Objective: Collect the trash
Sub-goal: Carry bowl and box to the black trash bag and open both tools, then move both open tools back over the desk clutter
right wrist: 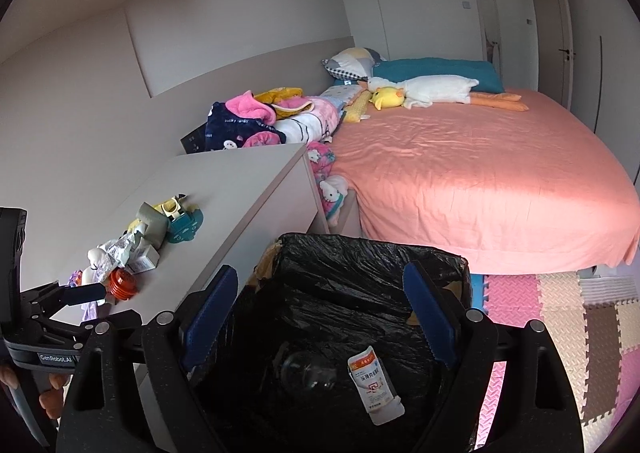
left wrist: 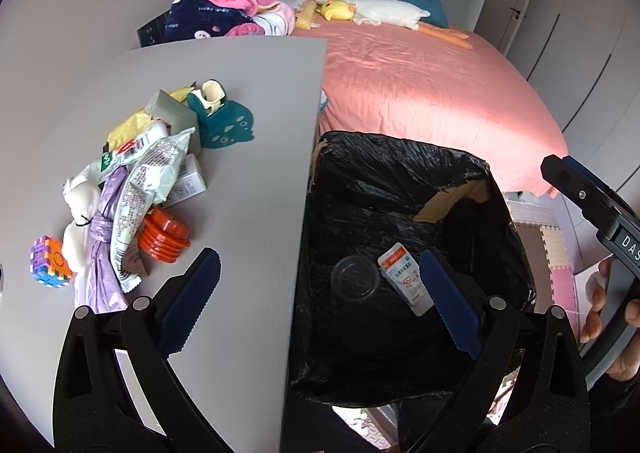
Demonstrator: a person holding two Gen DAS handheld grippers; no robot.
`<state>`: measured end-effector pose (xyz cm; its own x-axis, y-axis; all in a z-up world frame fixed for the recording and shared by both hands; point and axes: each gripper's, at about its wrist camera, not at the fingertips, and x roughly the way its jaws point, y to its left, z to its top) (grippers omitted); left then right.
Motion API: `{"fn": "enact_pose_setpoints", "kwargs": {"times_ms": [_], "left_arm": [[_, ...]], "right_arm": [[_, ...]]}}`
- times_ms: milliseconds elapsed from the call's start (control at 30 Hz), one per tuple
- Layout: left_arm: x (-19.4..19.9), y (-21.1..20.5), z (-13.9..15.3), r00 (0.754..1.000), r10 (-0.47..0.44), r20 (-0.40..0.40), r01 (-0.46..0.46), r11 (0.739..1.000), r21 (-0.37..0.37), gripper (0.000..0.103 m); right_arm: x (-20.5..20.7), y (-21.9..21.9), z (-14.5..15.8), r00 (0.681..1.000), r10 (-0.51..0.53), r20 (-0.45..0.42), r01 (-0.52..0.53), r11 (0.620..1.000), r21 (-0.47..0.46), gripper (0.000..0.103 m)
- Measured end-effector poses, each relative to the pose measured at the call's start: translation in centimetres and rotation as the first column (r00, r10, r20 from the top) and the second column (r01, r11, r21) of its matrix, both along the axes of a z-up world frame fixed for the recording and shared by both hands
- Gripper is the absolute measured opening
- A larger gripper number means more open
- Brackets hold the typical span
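Grippers, left and right, tilt down over the bin, jaws spread, gripping nothing.

Pink-sheeted bed beside grey desk, foam-mat floor

bin right of table | packet, cup in bin | bed behind

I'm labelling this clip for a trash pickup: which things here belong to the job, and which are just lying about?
Job:
- bin lined with a black bag
- white sachet and clear cup already in it
- crumpled wrappers on the desk
- small white box

Just lying about:
- teal tape dispenser
- orange lids stack
- colourful cube toy
- plush goose on the bed
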<state>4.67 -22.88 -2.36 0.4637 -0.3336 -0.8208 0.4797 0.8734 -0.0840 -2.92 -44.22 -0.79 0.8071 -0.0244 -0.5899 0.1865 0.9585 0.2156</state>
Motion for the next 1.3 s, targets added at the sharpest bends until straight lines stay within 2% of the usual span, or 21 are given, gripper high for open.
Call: {"fn": "enact_pose_setpoints", "kwargs": {"times_ms": [400, 667, 1300], "left_arm": [[0.6, 5.5, 0.5, 0.995, 0.090, 0.034, -0.091, 0.996, 0.014, 0.096], [1.4, 9.2, 0.2, 0.988, 0.151, 0.029, -0.151, 0.988, 0.020, 0.096], [3.2, 15.6, -0.2, 0.969, 0.244, 0.027, -0.245, 0.969, 0.037, 0.096]], "right_arm": [[2.2, 5.5, -0.2, 0.995, 0.099, -0.005, -0.099, 0.995, -0.003, 0.087], [3.9, 8.9, -0.4, 0.986, 0.165, -0.023, -0.166, 0.986, -0.011, 0.087], [7.3, 14.2, -1.1, 0.963, 0.265, -0.044, -0.266, 0.964, -0.007, 0.087]]}}
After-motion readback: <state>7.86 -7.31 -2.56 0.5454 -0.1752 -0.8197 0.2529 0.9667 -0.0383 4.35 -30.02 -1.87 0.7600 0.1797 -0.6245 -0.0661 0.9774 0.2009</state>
